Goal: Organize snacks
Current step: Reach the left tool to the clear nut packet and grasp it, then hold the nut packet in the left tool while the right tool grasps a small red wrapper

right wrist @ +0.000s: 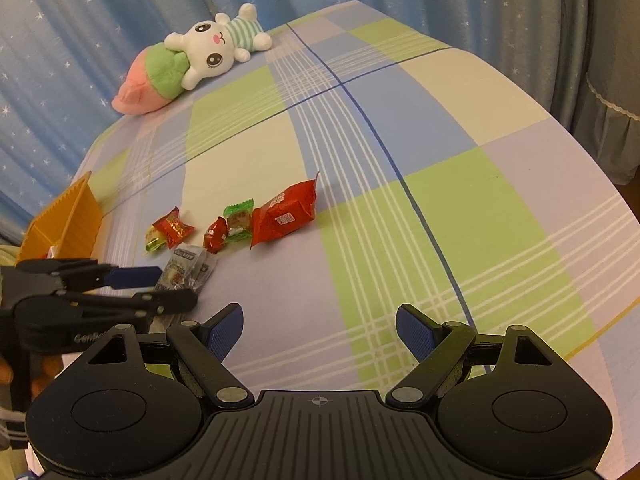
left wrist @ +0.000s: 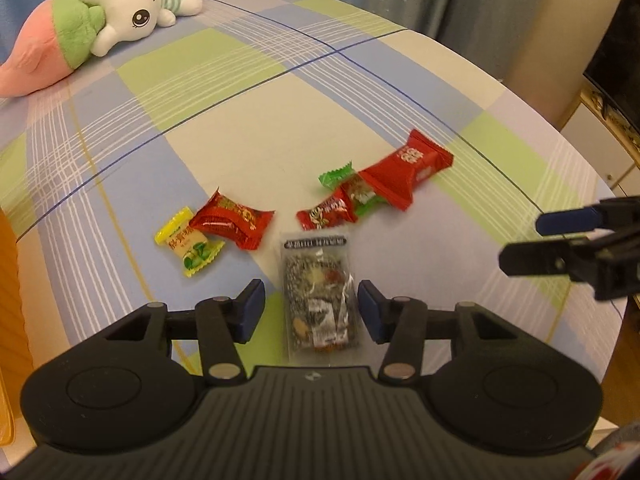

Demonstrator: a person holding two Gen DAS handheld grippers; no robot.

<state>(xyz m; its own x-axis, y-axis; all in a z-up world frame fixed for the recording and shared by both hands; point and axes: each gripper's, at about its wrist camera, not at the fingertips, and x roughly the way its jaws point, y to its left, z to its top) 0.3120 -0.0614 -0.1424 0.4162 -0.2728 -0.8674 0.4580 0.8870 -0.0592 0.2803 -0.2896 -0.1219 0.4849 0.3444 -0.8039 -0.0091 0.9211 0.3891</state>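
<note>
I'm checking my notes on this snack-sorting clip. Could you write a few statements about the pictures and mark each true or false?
1. The left gripper has its jaws open around the clear snack packet. True.
2. The right gripper holds the large red packet. False: its jaws are open and empty, and that packet lies on the bedsheet.
3. A plush rabbit lies at the far side. True.
4. The orange basket is to the right of the snacks. False: it is to their left.
</note>
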